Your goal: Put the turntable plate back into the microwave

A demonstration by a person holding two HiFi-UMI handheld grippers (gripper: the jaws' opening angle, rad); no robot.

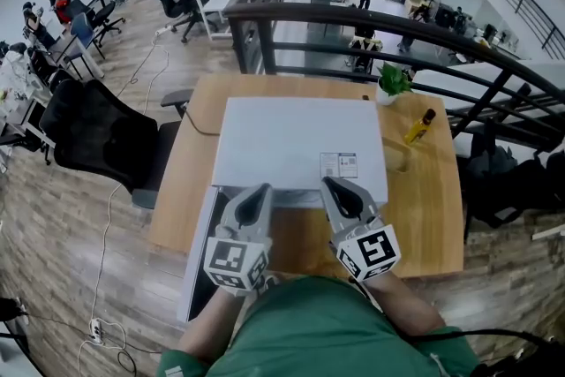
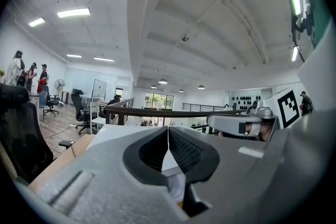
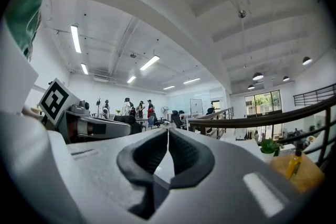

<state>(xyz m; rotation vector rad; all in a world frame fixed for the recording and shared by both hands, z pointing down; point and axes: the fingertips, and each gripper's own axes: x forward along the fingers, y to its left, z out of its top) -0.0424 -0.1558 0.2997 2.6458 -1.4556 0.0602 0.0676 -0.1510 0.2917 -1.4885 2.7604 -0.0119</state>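
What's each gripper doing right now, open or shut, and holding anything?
The left grey gripper: shut, jaw tips together, nothing between them.
The right grey gripper: shut, jaw tips together, nothing between them.

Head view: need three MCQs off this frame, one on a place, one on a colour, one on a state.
1. Where does the potted plant stand?
A. On the table, at its far right, beside the microwave
B. On top of the microwave
C. On the floor

2. What colour is the bottle on the table, right of the microwave?
A. Blue
B. Yellow
C. White

3. How do the left gripper and the right gripper stand?
A. Both wide open
B. Left shut on a plate
C. Both shut, nothing between the jaws

Answers:
1 A, the pot sits on the wood by the microwave's far right corner.
2 B, its body is plainly yellow.
3 C, each gripper view shows the pads meeting with nothing between them.
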